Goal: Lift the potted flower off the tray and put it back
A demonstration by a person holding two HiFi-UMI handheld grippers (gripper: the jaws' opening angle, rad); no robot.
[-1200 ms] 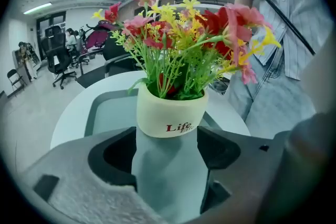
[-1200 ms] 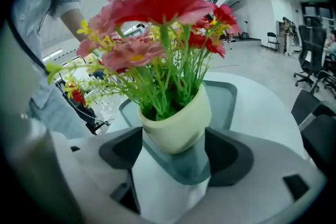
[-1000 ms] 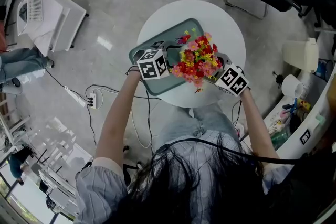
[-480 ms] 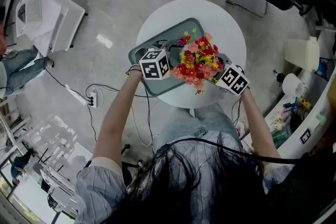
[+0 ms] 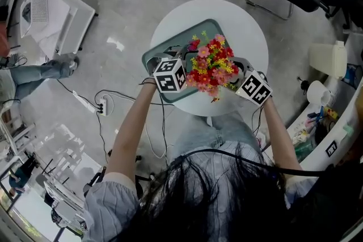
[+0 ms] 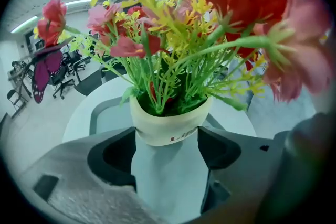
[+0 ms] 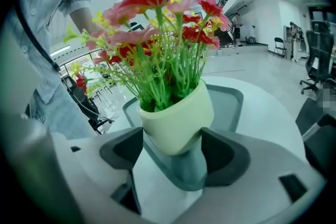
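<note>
**Both grippers on the pot, over the tray**

Your left gripper [image 5: 187,68] and right gripper [image 5: 237,72] each have their jaws closed against the cream pot [image 7: 176,120], one from each side. Its flowers [image 5: 212,64] stand upright between them. The pot is over the near part of the grey-green tray [image 5: 160,52] on the round white table [image 5: 249,31]. In the right gripper view its base looks clear of the tray.

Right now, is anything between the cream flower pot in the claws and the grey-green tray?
Nothing visible. The left claw and right claw are each shut on the cream pot of red and yellow flowers. The grey-green tray beneath it looks bare wherever it shows.
</note>
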